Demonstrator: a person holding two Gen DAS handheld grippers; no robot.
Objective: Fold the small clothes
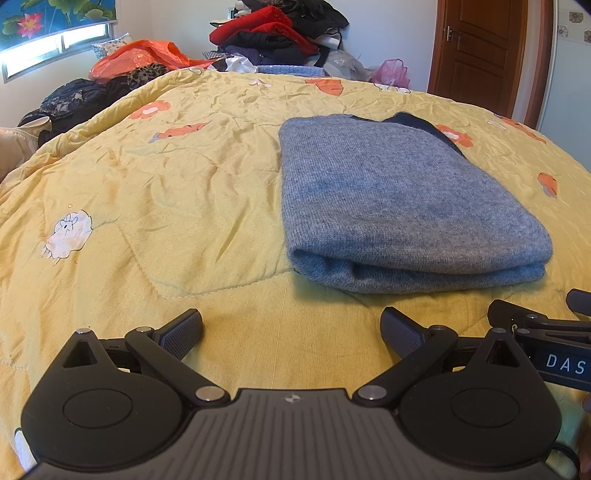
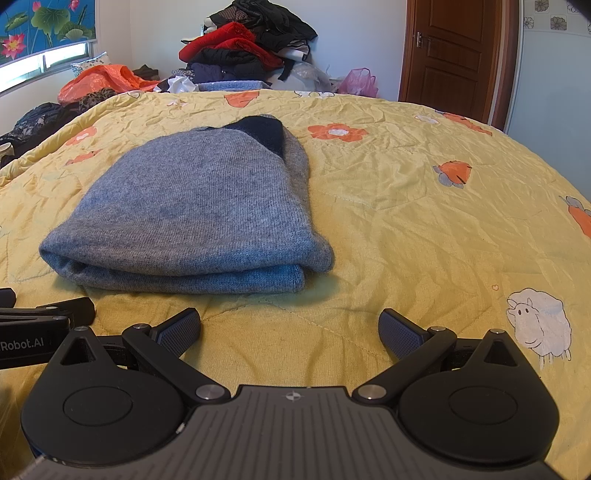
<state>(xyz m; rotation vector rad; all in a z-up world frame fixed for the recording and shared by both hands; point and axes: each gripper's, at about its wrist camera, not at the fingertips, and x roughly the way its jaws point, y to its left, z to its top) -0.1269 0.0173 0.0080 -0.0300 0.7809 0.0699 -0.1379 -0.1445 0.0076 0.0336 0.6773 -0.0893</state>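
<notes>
A grey knit sweater (image 1: 399, 199) with a dark navy collar lies folded into a thick rectangle on the yellow quilt (image 1: 166, 177). In the right wrist view the same sweater (image 2: 195, 210) sits ahead and to the left. My left gripper (image 1: 291, 328) is open, just short of the sweater's near edge and a little left of it, with nothing between its fingers. My right gripper (image 2: 290, 326) is open too, near the sweater's front right corner and holding nothing. Each gripper's side shows at the edge of the other's view.
A tall pile of red, black and dark clothes (image 1: 280, 33) stands at the far end of the bed. Orange plastic bags (image 1: 136, 55) and dark garments (image 1: 74, 99) lie along the far left. A brown door (image 2: 450, 51) is at the back right.
</notes>
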